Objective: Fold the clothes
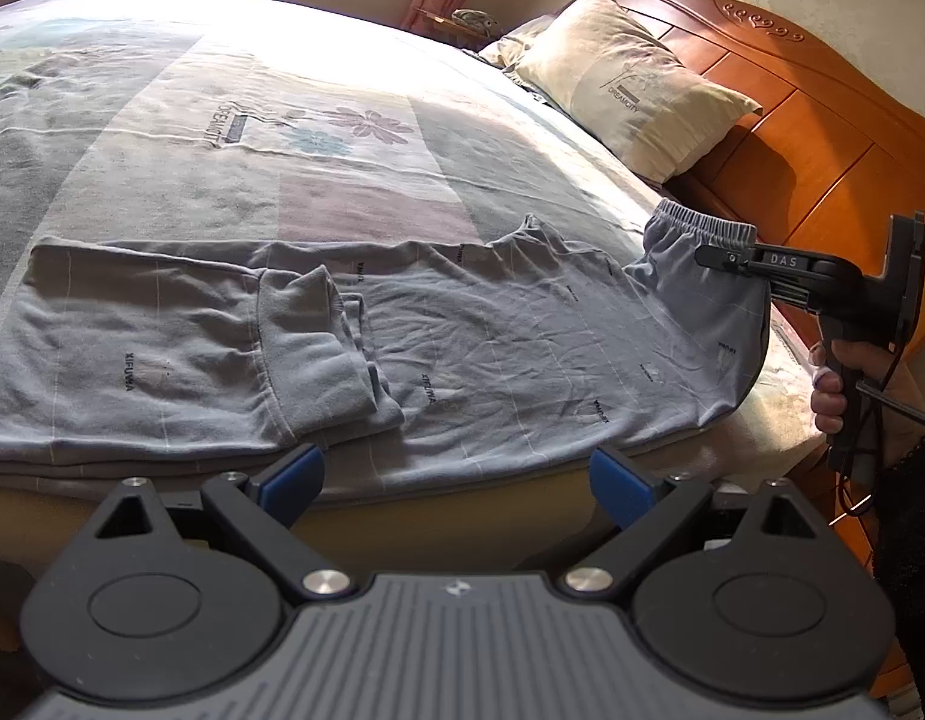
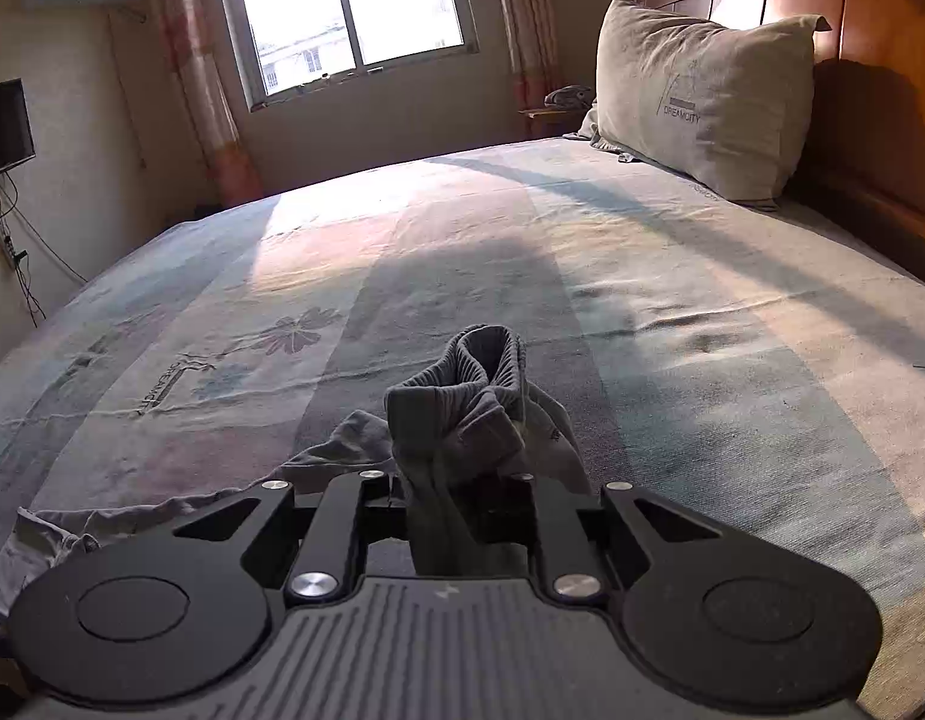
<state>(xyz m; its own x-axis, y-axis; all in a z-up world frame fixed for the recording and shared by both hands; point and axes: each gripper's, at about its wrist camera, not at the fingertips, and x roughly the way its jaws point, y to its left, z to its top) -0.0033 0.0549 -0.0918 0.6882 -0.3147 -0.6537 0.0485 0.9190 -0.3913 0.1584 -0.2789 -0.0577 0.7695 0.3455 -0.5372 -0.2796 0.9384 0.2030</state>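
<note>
Trousers (image 1: 402, 330) lie along the bed's (image 1: 342, 120) near edge, leg cuffs on the left already doubled back. Left gripper (image 1: 456, 474) hovers spread and empty over the hem. Right gripper (image 1: 717, 257) pinches the lifted waistband (image 1: 696, 228); that fold across looks unfinished.

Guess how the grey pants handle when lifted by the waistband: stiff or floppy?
Likely floppy: the grey pants sag and crease where the right gripper lifts the waistband. Probably light, since a small pinch holds the bunch up. The rest would probably drag along the bedsheet, not lift flat.
</note>
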